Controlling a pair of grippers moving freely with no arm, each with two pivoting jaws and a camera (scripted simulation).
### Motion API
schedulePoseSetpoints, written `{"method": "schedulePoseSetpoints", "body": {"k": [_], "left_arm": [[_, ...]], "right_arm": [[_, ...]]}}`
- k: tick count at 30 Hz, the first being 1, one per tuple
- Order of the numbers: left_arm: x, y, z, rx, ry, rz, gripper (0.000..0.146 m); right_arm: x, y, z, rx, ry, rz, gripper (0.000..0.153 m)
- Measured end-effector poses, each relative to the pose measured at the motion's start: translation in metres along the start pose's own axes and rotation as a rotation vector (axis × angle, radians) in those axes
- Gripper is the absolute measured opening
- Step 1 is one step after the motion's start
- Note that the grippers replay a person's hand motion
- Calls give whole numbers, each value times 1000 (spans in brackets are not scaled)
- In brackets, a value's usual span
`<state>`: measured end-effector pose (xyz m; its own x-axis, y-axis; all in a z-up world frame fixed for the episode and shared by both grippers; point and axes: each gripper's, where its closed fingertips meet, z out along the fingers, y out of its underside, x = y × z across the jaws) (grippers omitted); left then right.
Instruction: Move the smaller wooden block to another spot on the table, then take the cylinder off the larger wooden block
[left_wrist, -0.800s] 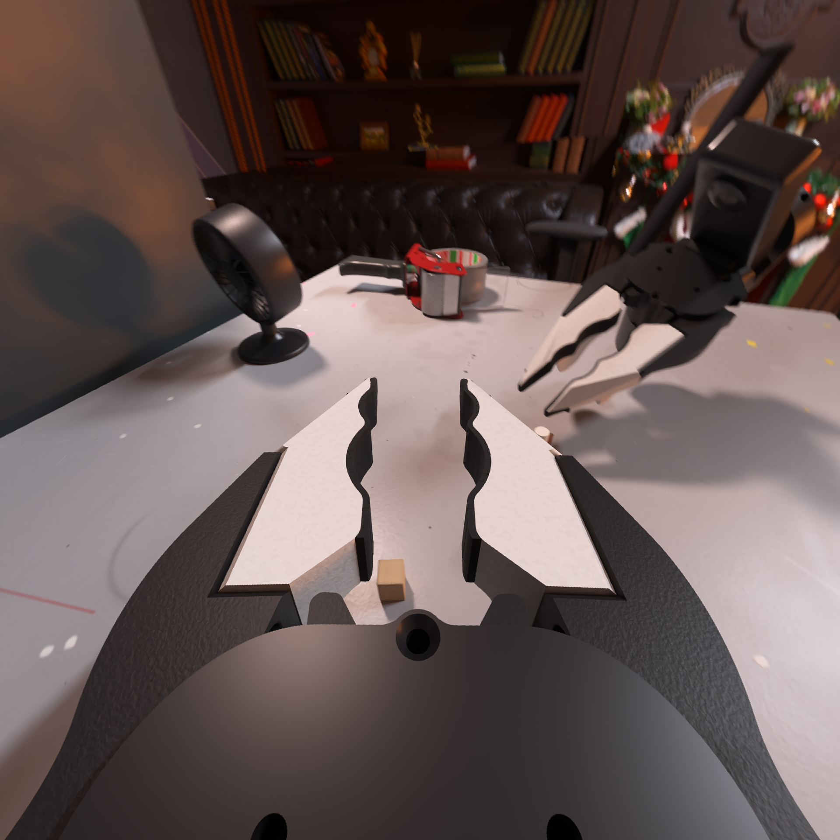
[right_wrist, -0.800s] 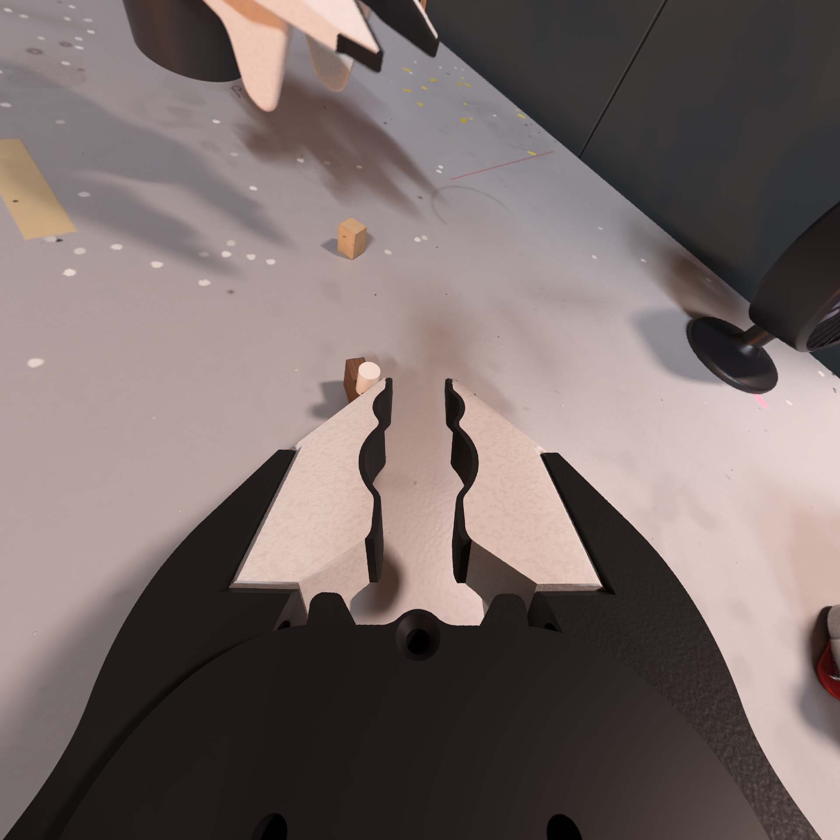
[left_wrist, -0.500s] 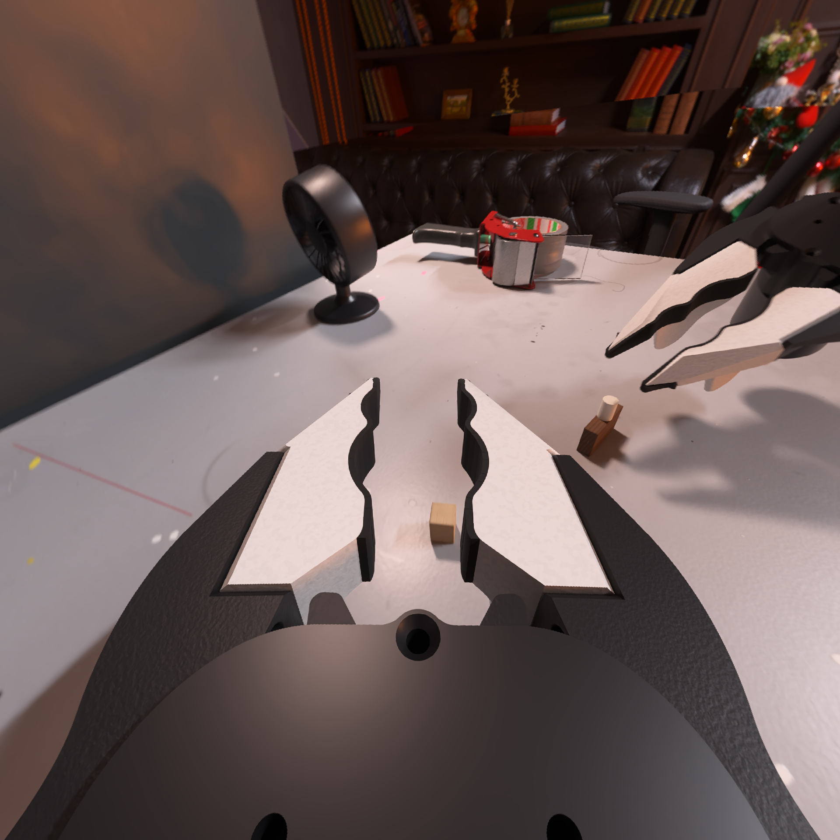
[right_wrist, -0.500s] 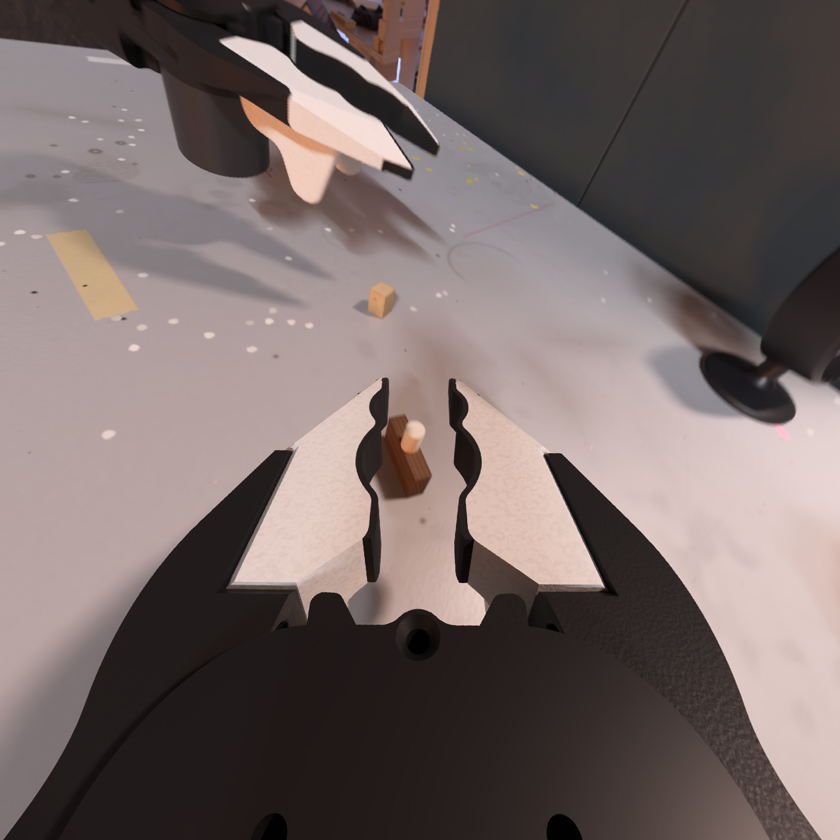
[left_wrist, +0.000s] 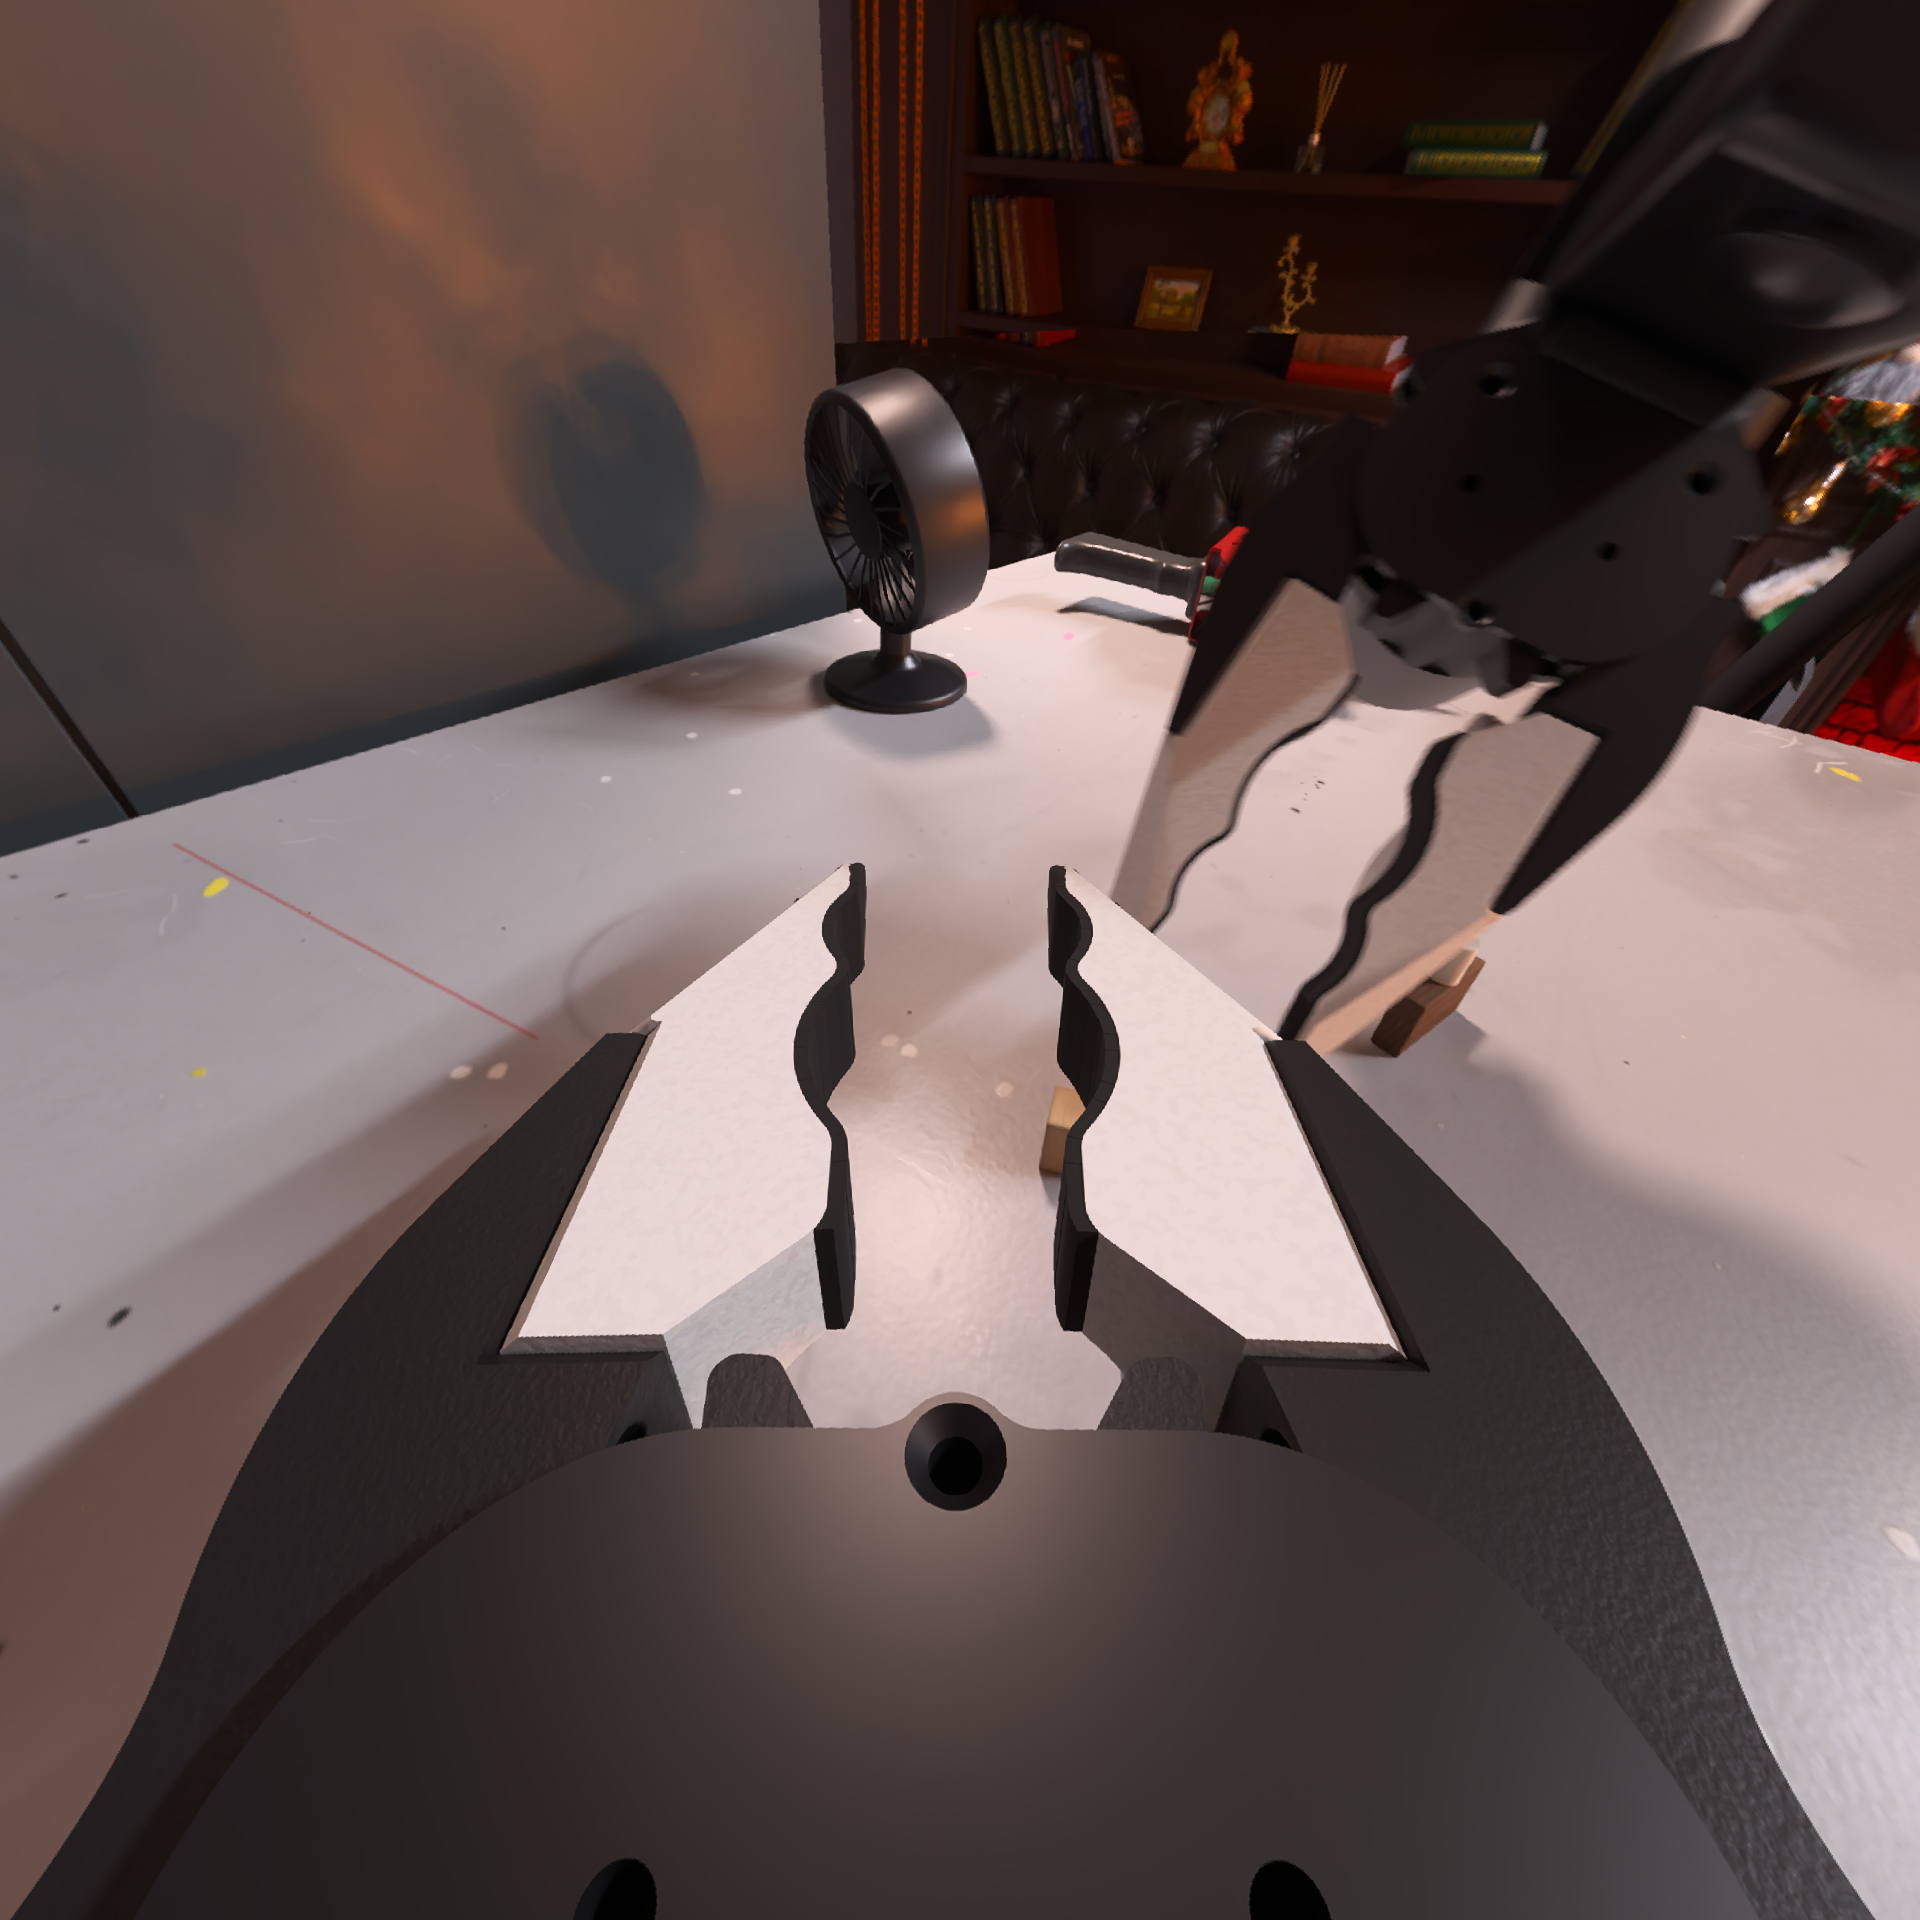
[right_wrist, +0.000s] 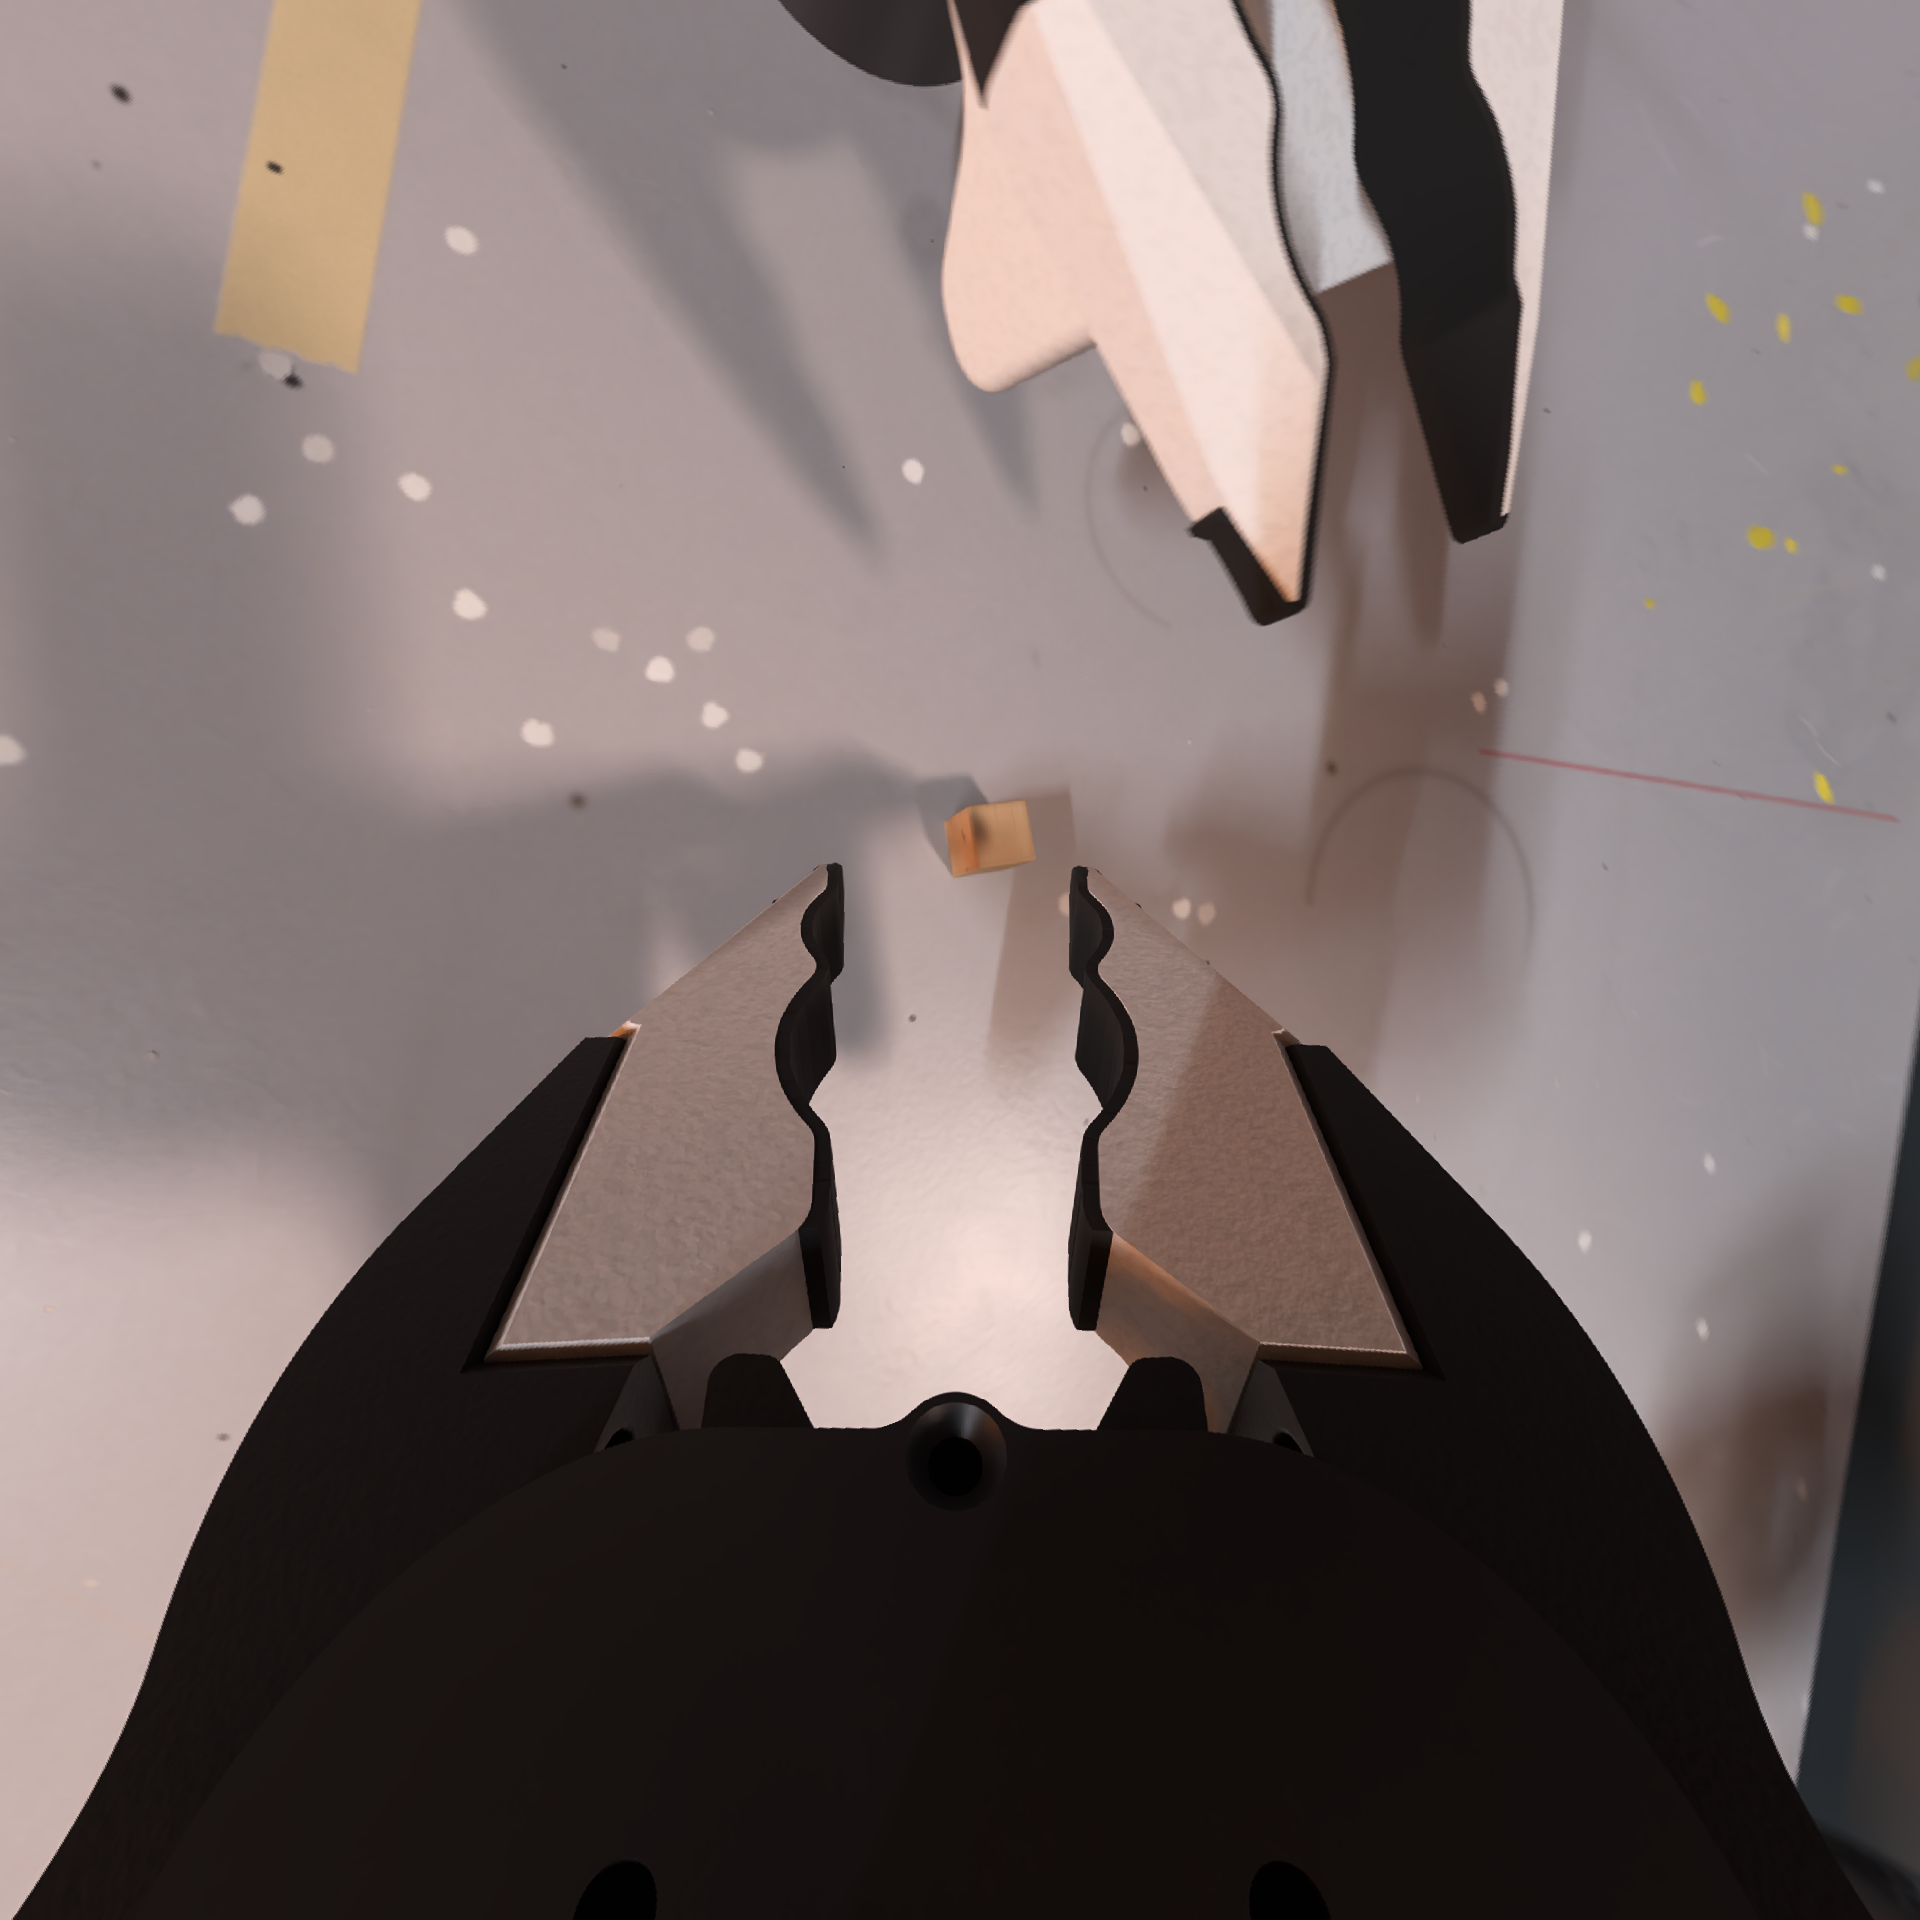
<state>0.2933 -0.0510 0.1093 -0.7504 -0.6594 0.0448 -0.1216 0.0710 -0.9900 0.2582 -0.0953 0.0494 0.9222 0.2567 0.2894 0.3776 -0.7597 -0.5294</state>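
Setting: pale speckled counter (left_wrist: 312, 1039) before a grey panel, with dark bookshelves and a tufted sofa beyond its far edge.

Item, nearest: left gripper (left_wrist: 954, 883), fingers parted to a moderate gap, holding nothing. Smaller wooden block (left_wrist: 1060, 1141), light tan, lies on the counter low in that gap, against the inner edge of the view's right-hand finger (left_wrist: 1195, 1143) and partly hidden by it; contact cannot be told.

Item, next: right gripper (left_wrist: 1382, 966), pointed steeply down, fingers apart, empty. Larger wooden block (left_wrist: 1415, 1016), dark brown, shows just behind its tips with the pale cylinder (left_wrist: 1463, 970) on top. The right wrist view shows neither, only the smaller block (right_wrist: 989, 837) just past the tips.

Item, far: black desk fan (left_wrist: 894, 540) near the far edge; tape dispenser (left_wrist: 1143, 566) behind it, mostly hidden.

Handling note, judged: the block sits off-centre. Shift the left gripper toward it, centre the gap, lower, then close squarely on opposite faces before carrying it off.
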Motion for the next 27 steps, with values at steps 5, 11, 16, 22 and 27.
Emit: {"method": "schedulePoseSetpoints", "body": {"k": [5,11,16,22,27], "left_arm": [[-1,5,-9,28,-29,-10,35],[-5,-2,-27,119,-75,-27,35],[-1,-9,-39,200,-97,11,34],[3,-13,-47,250,-102,31,32],[3,-12,-45,235,-97,26,32]], "right_arm": [[7,3,16,-13,-135,-22,44],[5,7,31,-74,-234,-50,44],[8,12,38,-119,-267,-69,43],[9,13,40,-129,-294,-53,36],[6,12,40,-143,-291,-39,14]]}}
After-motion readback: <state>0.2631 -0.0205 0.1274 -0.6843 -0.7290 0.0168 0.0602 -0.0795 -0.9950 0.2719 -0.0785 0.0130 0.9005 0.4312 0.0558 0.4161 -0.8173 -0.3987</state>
